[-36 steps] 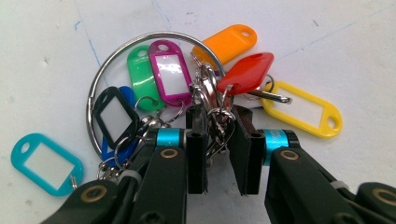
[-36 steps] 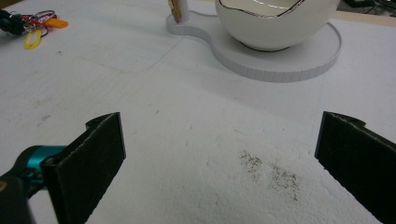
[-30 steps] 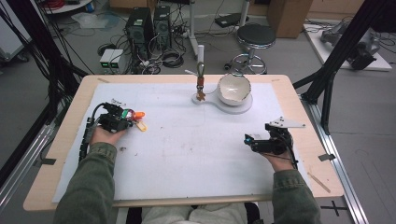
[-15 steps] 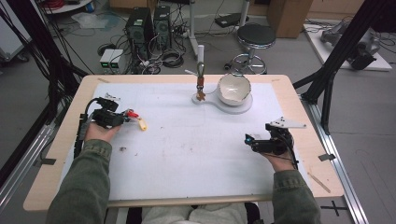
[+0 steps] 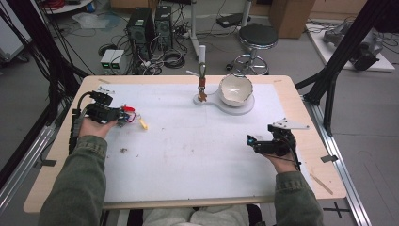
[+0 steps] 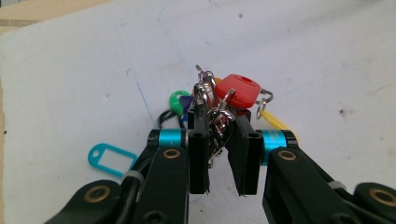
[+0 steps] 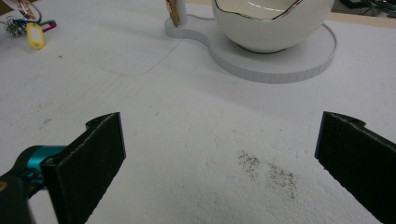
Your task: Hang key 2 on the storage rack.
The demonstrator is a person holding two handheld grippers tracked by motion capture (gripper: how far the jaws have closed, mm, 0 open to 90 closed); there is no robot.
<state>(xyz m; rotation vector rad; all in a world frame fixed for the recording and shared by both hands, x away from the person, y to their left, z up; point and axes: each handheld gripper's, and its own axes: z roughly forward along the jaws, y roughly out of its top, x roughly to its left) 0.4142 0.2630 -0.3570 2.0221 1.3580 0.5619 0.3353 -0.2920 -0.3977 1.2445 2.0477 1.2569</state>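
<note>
A bunch of metal key rings (image 6: pixel 212 100) carries coloured tags: red (image 6: pixel 238 91), green (image 6: pixel 177 99), yellow (image 6: pixel 275 122) and teal (image 6: pixel 109 158). My left gripper (image 6: pixel 219 135) is shut on the rings, with the tags hanging past its tips. In the high view this gripper (image 5: pixel 121 116) is at the left of the white mat, and the yellow tag (image 5: pixel 142 124) trails to its right. My right gripper (image 5: pixel 251 141) rests low at the right side. Its jaws stand wide apart (image 7: pixel 219 135) with only bare mat between them.
A white bowl (image 5: pixel 235 89) sits on a flat white base (image 5: pixel 226 104) at the back centre, beside a short post with a hook (image 5: pixel 202 82). The white mat (image 5: pixel 197 150) covers most of the wooden table (image 5: pixel 320 155). Dark specks mark the mat.
My left hand has lifted a little and drifted left with the key bunch still in its jaws. The right hand has stayed where it was.
</note>
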